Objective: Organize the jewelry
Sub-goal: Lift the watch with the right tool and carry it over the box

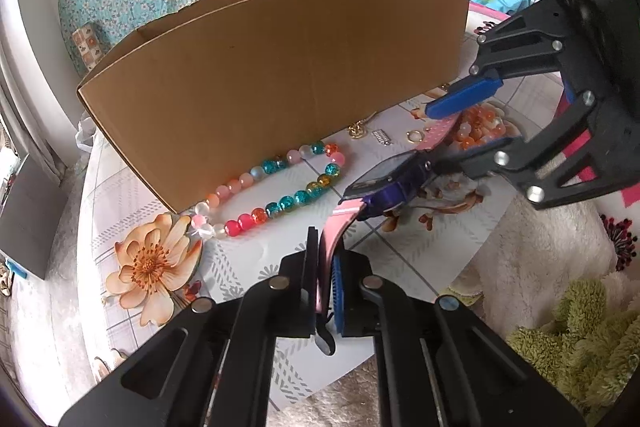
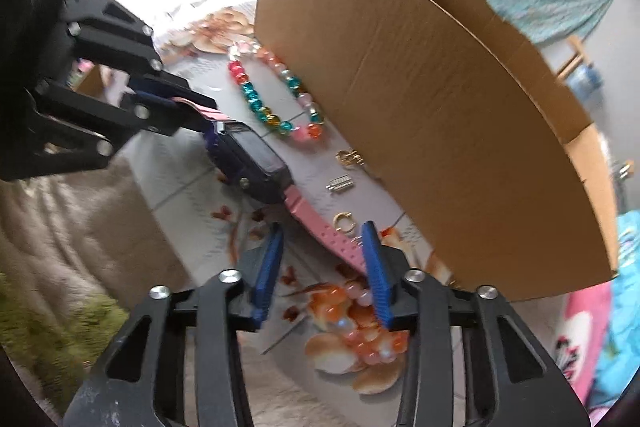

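Watch [image 2: 256,159] is held by one pink strap in the closed left gripper [image 1: 325,267]; its free strap [image 2: 332,239] is straddled by the open right gripper [image 2: 324,247] beside the cardboard box [image 2: 420,99].

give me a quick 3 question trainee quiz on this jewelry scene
1. True or false: the left gripper is shut on the watch strap.
2. The right gripper is: A) open, B) shut on a bead bracelet, C) out of view.
3. Fill in: the multicolour bracelet lies on the table beside the cardboard ____.

Key: 1 true. 2 A, its fingers stand apart on either side of the pink strap end. 3 box.
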Demonstrator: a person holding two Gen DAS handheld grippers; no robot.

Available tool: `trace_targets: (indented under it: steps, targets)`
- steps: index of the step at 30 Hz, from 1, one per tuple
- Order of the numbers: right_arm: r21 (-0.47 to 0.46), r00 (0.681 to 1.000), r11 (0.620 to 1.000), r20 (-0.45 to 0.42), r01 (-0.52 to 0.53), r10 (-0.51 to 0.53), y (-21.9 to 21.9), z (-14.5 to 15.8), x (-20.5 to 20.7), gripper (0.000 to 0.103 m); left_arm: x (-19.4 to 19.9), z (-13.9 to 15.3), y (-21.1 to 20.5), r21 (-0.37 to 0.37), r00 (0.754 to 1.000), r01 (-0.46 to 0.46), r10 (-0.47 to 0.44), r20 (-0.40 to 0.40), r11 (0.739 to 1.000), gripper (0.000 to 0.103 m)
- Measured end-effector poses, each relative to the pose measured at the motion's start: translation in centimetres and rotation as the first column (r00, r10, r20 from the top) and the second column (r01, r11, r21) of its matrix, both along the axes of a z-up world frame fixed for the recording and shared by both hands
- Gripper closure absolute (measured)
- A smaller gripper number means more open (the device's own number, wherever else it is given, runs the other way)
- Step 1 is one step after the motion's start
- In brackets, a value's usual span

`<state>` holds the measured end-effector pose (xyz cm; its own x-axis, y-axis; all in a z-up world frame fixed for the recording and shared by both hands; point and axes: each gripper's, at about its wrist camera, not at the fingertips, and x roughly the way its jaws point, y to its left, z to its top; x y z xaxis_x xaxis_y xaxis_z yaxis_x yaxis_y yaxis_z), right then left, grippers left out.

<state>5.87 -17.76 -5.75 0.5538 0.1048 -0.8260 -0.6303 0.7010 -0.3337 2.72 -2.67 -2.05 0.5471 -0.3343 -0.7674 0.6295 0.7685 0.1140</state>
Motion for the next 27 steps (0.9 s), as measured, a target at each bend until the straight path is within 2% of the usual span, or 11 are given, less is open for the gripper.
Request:
trace_targets:
  steps: [2, 5, 8, 14, 19, 21, 23, 27]
  targets:
    - [-0.046, 0.999, 0.999, 0.051, -0.008, 0.01, 0.6, -0.4, -0.5, 0.089, -0.1, 0.0, 0.1, -0.002, 1.0, -0.001, 0.001, 0.005, 1.0, 0.098]
    - [-0.094, 0.989, 0.996, 0.147, -0.009, 0.023, 1.1, -0.6, -1.5, 0.097, 0.0, 0.0, 0.3, -0.006, 1.0, -0.017, 0.017, 0.019, 1.0, 0.099]
    - [-0.145, 0.96, 0.989, 0.279, 0.005, 0.036, 1.4, -0.4, -2.7, 0.1, 0.0, 0.7, 0.5, -0.024, 0.999, -0.027, 0.028, 0.028, 0.999, 0.099]
    - [-0.13, 0.912, 0.991, 0.41, 0.033, 0.024, 0.9, 1.4, -3.6, 0.102, -0.3, 4.0, 0.7, -0.043, 0.992, -0.046, 0.051, 0.115, 0.998, 0.099]
    - [-0.055, 0.858, 0.997, 0.513, 0.055, -0.019, -0.2, 6.2, -4.1, 0.102, -0.9, 8.5, 0.5, -0.08, 0.974, -0.042, 0.059, 0.22, 0.996, 0.099]
    - [-0.009, 0.851, 0.999, 0.524, 0.052, -0.04, -1.0, 8.2, -3.4, 0.102, -0.7, 10.7, 0.5, -0.105, 0.967, -0.033, 0.058, 0.247, 0.994, 0.099]
    - [0.055, 0.859, 0.998, 0.509, 0.044, -0.065, -1.7, 10.6, -2.2, 0.102, 0.3, 13.0, 0.6, -0.13, 0.967, -0.018, 0.05, 0.248, 0.991, 0.099]
    - [0.173, 0.919, 0.984, 0.382, 0.034, -0.099, -2.0, 14.4, 2.0, 0.102, 4.6, 15.6, 0.6, -0.162, 0.986, -0.023, 0.05, 0.162, 0.987, 0.099]
